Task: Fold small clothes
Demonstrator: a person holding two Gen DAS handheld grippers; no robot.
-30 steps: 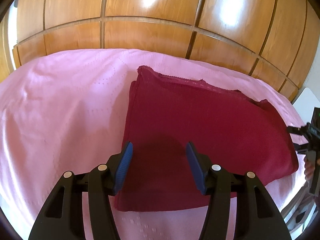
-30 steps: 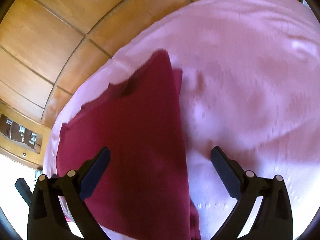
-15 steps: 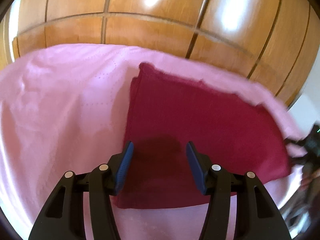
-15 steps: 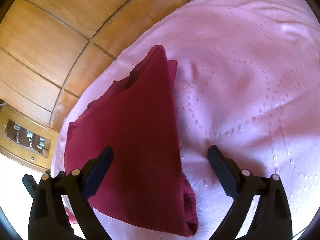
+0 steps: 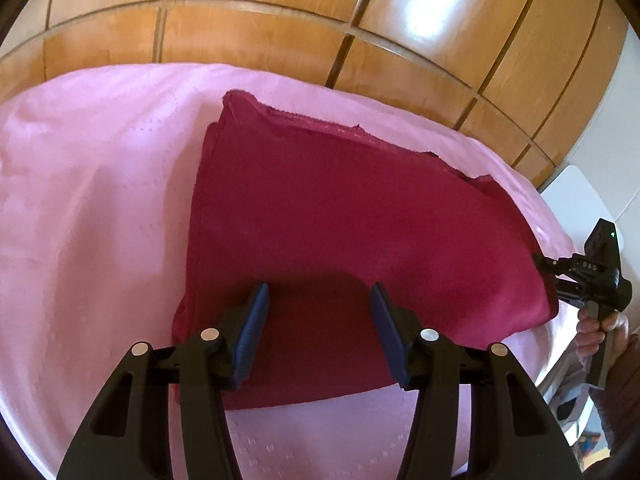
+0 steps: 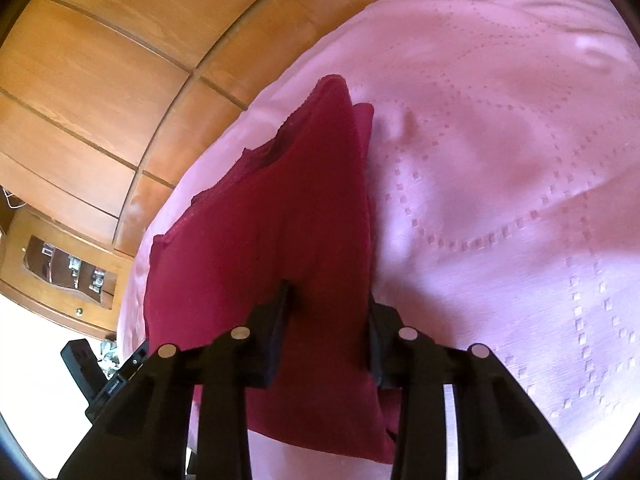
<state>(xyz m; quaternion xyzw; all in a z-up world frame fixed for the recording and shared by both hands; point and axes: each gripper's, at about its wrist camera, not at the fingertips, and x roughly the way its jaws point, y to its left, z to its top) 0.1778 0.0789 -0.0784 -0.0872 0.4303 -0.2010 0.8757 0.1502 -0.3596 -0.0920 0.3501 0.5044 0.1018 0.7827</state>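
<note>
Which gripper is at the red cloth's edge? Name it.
The right gripper: its fingers straddle an edge of the red cloth. The left gripper hangs open above the cloth's flat top.

One dark red folded cloth (image 5: pixel 340 216) lies on one pink bedspread (image 5: pixel 92 208). Two grippers show: the left gripper (image 5: pixel 318 320) and the right gripper (image 6: pixel 328 320). One wooden panelled wall (image 5: pixel 280 12) stands behind.

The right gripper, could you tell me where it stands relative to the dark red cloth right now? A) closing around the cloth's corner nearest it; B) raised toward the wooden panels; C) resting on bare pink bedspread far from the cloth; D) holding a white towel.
A: in the right wrist view the right gripper has its fingers on either side of the near end of the dark red cloth, which lies on the pink bedspread.
</note>
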